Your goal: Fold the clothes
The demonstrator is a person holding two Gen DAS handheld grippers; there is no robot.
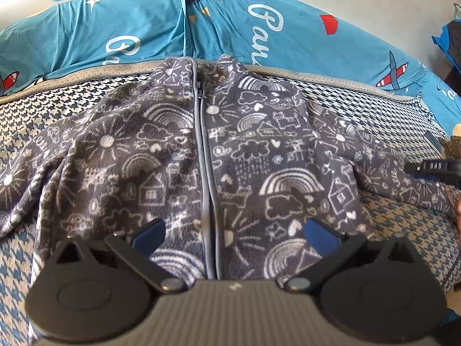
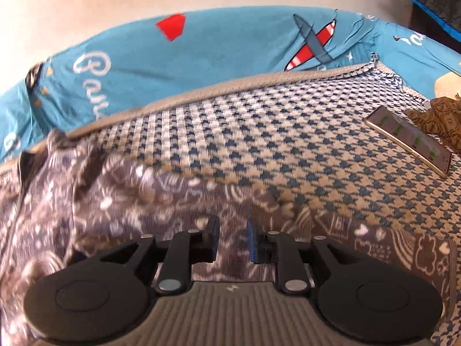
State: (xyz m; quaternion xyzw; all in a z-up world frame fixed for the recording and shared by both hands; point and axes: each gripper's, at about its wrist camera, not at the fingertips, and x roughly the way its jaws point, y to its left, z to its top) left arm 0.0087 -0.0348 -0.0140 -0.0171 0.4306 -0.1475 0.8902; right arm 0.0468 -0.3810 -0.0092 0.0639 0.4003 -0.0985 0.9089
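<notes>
Left hand-held gripper (image 1: 234, 232): lower centre, spread wide, empty, above hem | Jacket (image 1: 201, 158): flat on bed (image 1: 57, 109), zip running bottom to top, sleeves out sideways | Right hand-held gripper (image 2: 232, 240): narrowly parted, nothing pinched, over right sleeve (image 2: 331, 225), the nearer tool.

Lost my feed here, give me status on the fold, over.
Left gripper open over jacket, holding nothing. Right gripper narrowly open, empty, above the sleeve. Jacket flat, zipped, unfolded. Phone beyond the sleeve, clear.
</notes>
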